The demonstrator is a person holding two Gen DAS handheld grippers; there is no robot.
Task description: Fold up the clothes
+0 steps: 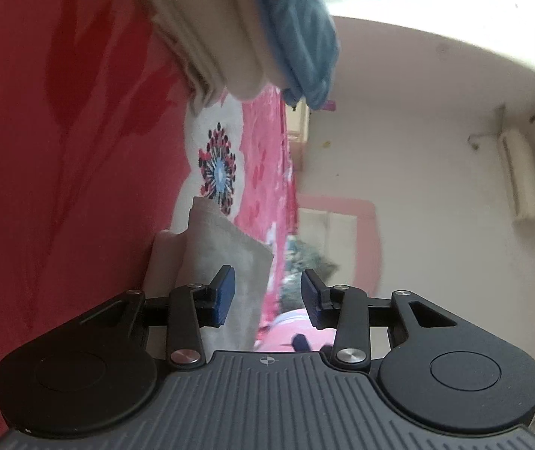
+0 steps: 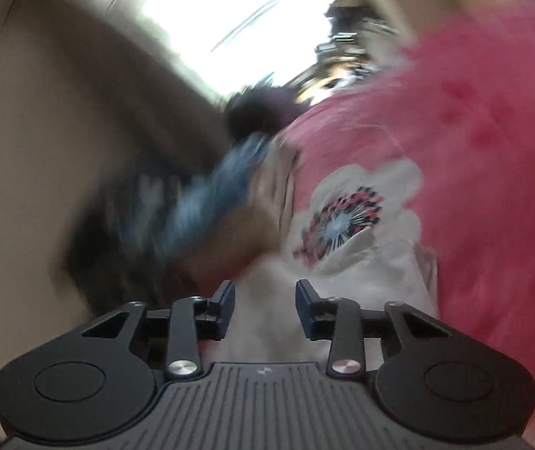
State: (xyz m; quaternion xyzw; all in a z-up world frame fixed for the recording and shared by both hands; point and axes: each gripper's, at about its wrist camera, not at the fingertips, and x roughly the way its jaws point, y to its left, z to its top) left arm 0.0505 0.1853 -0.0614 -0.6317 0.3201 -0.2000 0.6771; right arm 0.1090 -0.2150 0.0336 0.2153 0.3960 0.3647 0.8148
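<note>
Nearest the left wrist camera, the left gripper (image 1: 267, 296) has its two blue-padded fingers (image 1: 224, 296) spread apart with nothing between them. That view is rolled onto its side. Across its left half runs a red bedspread (image 1: 61, 150) with darker red flower shapes, giving way to a pink stretch with a big white flower print (image 1: 218, 168). Just beyond the left finger, a pale grey-white cloth (image 1: 226, 262) stands up from the bedspread with a folded corner; whether the finger touches it cannot be told. At the top, a cream ribbed garment (image 1: 200, 26) and a blue garment (image 1: 304, 45) lie bunched against each other. Right of them is a pale wall (image 1: 417, 187) with a white fixture (image 1: 522, 176) mounted on it, and a bright window (image 1: 454, 0) above.

From the right wrist camera, everything is heavily smeared by motion. The right gripper (image 2: 265, 309) also has its fingers apart and empty, hovering over white cloth (image 2: 267, 300) close below. On the left is a brownish wall (image 2: 42, 150), then a dark blur and a blue garment (image 2: 215, 195) beside a cream one (image 2: 278, 176). To the right spreads the pink bedspread (image 2: 473, 150) with the same white flower print (image 2: 346, 221). Which piece is being folded cannot be told.
</note>
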